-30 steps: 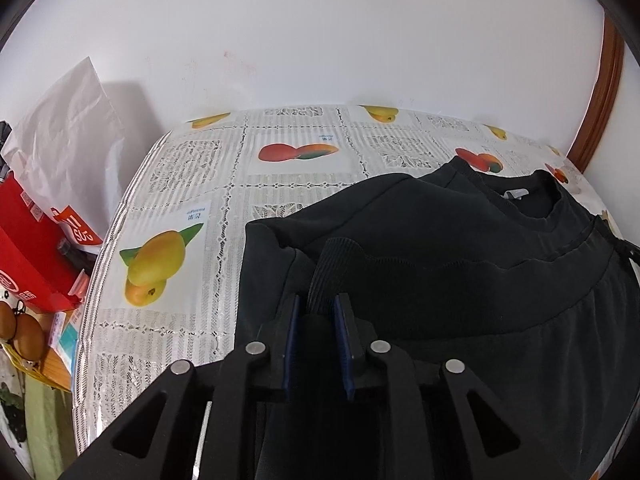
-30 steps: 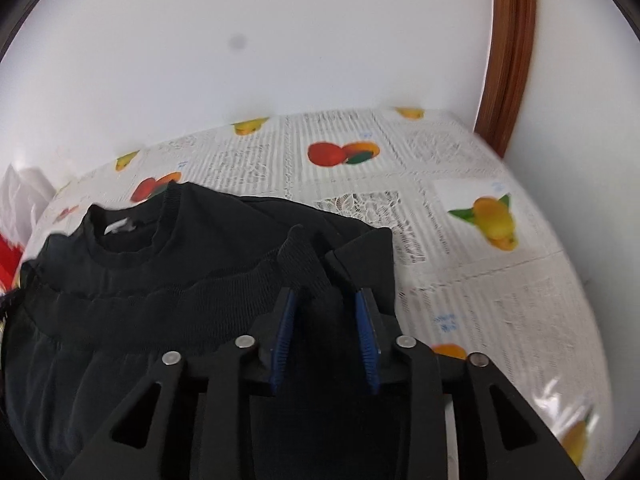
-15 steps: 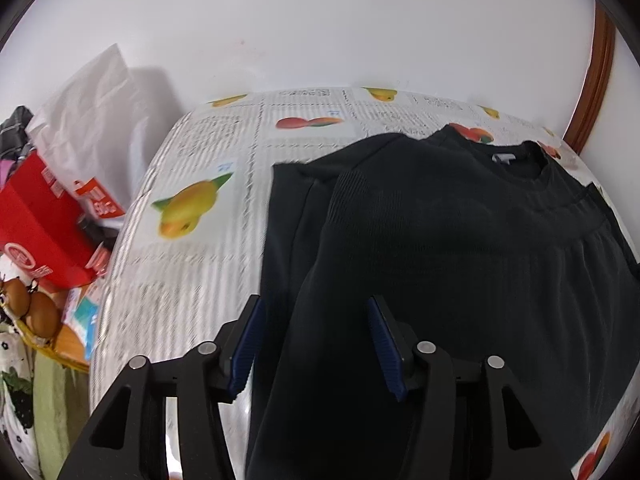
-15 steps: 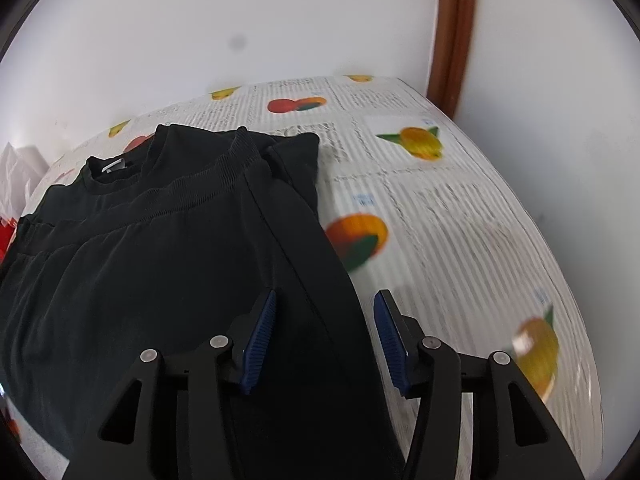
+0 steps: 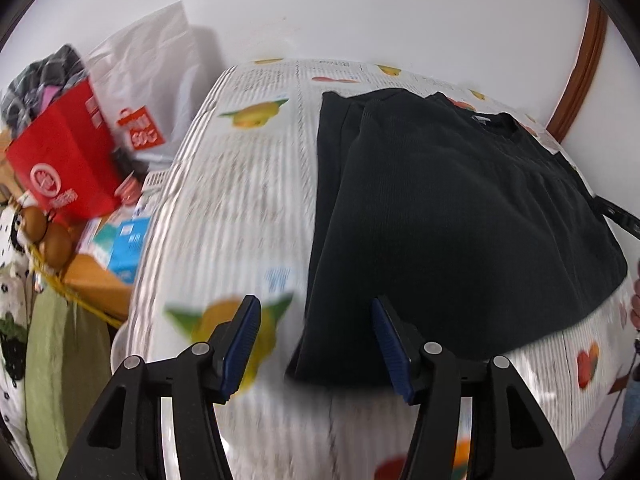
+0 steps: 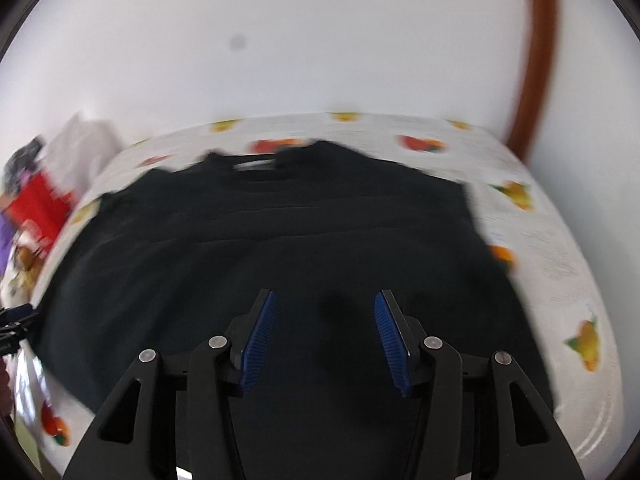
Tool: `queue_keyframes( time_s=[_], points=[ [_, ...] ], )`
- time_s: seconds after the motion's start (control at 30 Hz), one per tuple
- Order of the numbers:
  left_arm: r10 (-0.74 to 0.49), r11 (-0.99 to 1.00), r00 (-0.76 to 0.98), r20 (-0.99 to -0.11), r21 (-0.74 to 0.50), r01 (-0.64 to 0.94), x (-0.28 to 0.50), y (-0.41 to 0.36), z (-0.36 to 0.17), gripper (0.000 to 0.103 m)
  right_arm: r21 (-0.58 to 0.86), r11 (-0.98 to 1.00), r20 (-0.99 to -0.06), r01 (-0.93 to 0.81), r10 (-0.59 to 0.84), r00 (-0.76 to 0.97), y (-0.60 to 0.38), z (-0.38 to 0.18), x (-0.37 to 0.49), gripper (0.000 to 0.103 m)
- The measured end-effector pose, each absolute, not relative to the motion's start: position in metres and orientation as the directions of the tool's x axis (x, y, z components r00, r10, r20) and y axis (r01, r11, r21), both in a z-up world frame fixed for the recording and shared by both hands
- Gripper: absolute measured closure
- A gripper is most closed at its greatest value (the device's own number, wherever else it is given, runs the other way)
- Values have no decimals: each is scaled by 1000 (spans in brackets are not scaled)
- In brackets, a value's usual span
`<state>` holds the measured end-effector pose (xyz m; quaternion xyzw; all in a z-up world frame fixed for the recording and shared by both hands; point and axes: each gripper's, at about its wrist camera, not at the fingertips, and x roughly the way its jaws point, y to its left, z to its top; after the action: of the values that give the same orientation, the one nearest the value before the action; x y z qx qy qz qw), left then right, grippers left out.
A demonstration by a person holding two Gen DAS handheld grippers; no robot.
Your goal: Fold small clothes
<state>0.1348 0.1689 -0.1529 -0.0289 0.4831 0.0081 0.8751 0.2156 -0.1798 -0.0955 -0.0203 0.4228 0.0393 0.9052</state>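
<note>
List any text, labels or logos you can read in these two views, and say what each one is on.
"SOG", or something close to it, blurred: red label on the white bag.
White round logo with characters under it, too blurred to read: red bag.
Print on the blue carton: unreadable.
Blue marks on the tablecloth: unreadable.
White neck tag on the black shirt: unreadable.
</note>
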Motion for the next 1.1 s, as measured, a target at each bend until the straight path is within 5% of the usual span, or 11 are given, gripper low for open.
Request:
queue_keyframes(
  time_s=[0.2, 0.83, 1.1],
  points=[
    [-21, 998, 544, -839, -48, -36, 88, 177, -154, 47, 8, 956, -772, -294, 193, 606, -79, -108, 191, 52],
    [-111, 971, 592, -799, -214, -107, 21, 233, -172, 36, -142, 698, -817, -702, 318, 482, 96, -139, 96, 51],
    [-126, 966, 605, -786, -237, -107, 16, 243, -175, 35, -213, 662, -811, -719, 291, 508, 135, -158, 100, 48]
  ],
)
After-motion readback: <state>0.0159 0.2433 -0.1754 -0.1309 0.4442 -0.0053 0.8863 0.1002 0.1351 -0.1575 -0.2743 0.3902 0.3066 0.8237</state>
